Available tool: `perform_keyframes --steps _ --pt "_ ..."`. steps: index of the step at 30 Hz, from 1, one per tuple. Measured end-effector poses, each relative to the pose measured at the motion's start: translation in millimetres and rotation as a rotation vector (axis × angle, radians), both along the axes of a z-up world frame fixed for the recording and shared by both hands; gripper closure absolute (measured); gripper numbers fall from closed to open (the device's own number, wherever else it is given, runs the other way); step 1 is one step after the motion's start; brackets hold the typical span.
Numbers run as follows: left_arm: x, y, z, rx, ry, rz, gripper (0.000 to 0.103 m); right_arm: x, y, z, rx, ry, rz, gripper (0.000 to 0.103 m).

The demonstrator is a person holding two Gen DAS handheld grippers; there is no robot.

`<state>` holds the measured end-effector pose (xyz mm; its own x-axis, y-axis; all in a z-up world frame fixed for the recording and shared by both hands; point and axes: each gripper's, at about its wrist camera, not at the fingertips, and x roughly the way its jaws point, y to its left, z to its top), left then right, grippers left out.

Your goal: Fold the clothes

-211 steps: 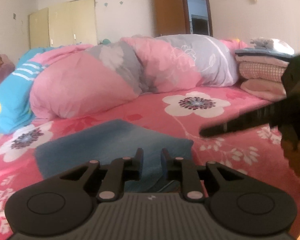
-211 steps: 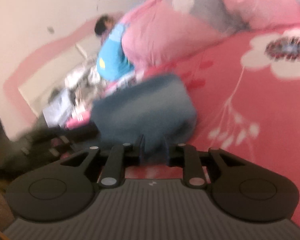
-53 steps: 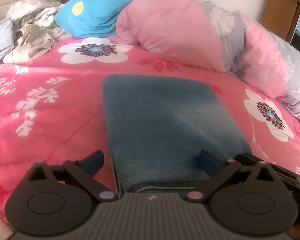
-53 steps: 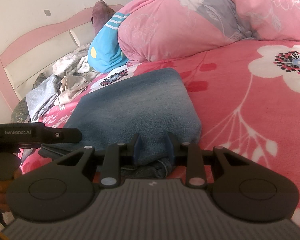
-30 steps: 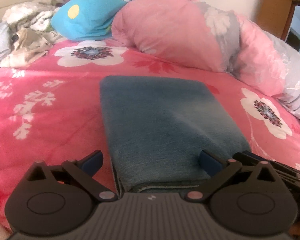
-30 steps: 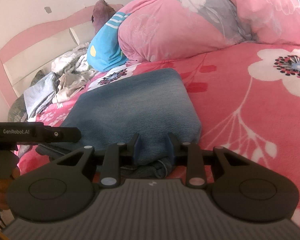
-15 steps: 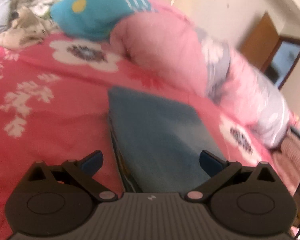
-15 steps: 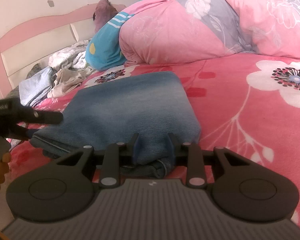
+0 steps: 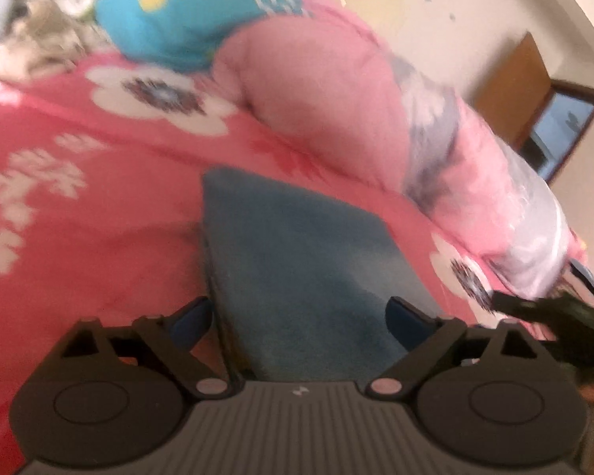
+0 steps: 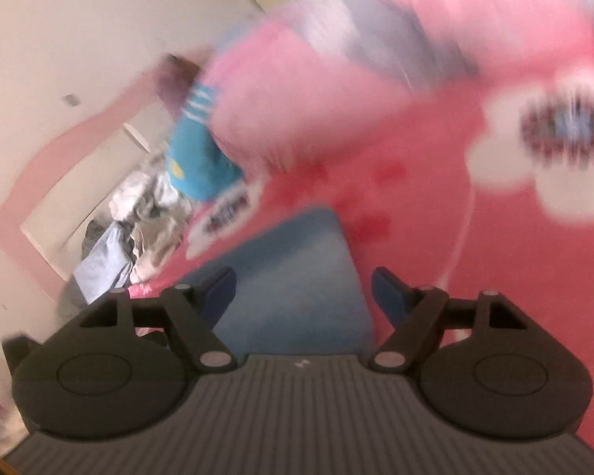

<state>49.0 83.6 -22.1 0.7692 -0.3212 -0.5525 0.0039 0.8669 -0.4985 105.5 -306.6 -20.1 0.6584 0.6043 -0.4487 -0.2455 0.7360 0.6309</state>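
Blue garment [image 9: 297, 261]: folded, lying on the pink bedspread [image 9: 79, 237], long axis running away from both grippers toward the quilt.
Left gripper [image 9: 301, 320]: jaws apart, closing slightly, straddling the garment's near end, pads not pressing.
Right gripper [image 10: 303, 289]: jaws opening, garment's near edge between them, not gripped.
Nearer hand: cannot tell, both at the near edge.
Quilt [image 9: 336, 91]: beyond the garment's far end, apart from it.
Clothes pile [image 10: 138, 213]: far left of the garment, by the headboard.
Obstruction: nothing sitting on the garment.
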Motion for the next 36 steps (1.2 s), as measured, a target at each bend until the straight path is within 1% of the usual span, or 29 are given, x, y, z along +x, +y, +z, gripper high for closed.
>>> perform_keyframes --steps 2,3,6,9,10,14,16,17,18,19,20,22,23,26,29,33,36 --pt "8.2 3.1 -3.8 0.002 0.038 -0.02 0.011 25.4 -6.9 -19.2 0.043 0.144 0.024 0.027" --pt "11.8 5.4 -5.1 -0.005 0.051 -0.039 0.01 35.5 -8.7 -28.3 0.06 0.201 0.05 0.027" --pt "24.9 14.1 -9.1 -0.039 0.098 -0.101 0.008 53.1 -7.3 -43.5 0.101 0.273 0.158 0.026" --pt "39.0 18.7 -14.3 -0.074 0.123 -0.144 0.007 70.9 -1.2 -46.5 0.125 0.321 0.267 0.026" --pt "43.2 19.2 -15.8 -0.081 0.125 -0.153 0.006 78.1 2.5 -48.1 0.135 0.337 0.304 0.027" --pt "55.0 12.0 -17.8 -0.062 0.12 -0.174 0.005 101.8 27.1 -56.5 0.157 0.368 0.395 0.038" --pt "56.4 8.9 -17.8 -0.058 0.118 -0.175 0.006 111.5 40.3 -56.6 0.151 0.357 0.428 0.041" --pt "56.5 7.7 -16.0 -0.051 0.119 -0.177 0.009 114.6 43.7 -55.9 0.15 0.355 0.43 0.049" --pt "56.6 6.4 -14.2 -0.043 0.119 -0.178 0.012 115.0 46.6 -55.1 0.144 0.351 0.428 0.053" --pt "55.4 6.0 -11.4 -0.038 0.118 -0.18 0.015 112.9 47.3 -53.2 0.141 0.341 0.422 0.06" --pt "54.7 6.0 -9.0 -0.04 0.119 -0.183 0.018 110.0 44.4 -50.7 0.156 0.332 0.409 0.068" --pt "53.6 6.3 -4.1 -0.053 0.122 -0.187 0.022 104.2 38.7 -45.7 0.186 0.314 0.382 0.076" --pt "53.2 6.7 -1.7 -0.065 0.123 -0.189 0.027 101.3 35.9 -43.1 0.201 0.305 0.37 0.078" --pt "51.4 3.0 6.9 -0.125 0.128 -0.206 0.033 87.7 27.2 -31.0 0.217 0.258 0.346 0.079" --pt "47.4 -10.0 15.4 -0.184 0.123 -0.245 0.035 72.9 9.6 -18.9 0.238 0.224 0.317 0.08" --pt "37.1 -49.0 25.7 -0.211 0.097 -0.335 0.035 41.7 -30.3 2.5 0.252 0.164 0.257 0.08" --pt "30.4 -80.7 27.4 -0.266 0.083 -0.401 0.037 12.7 -59.7 12.9 0.237 0.134 0.202 0.08"
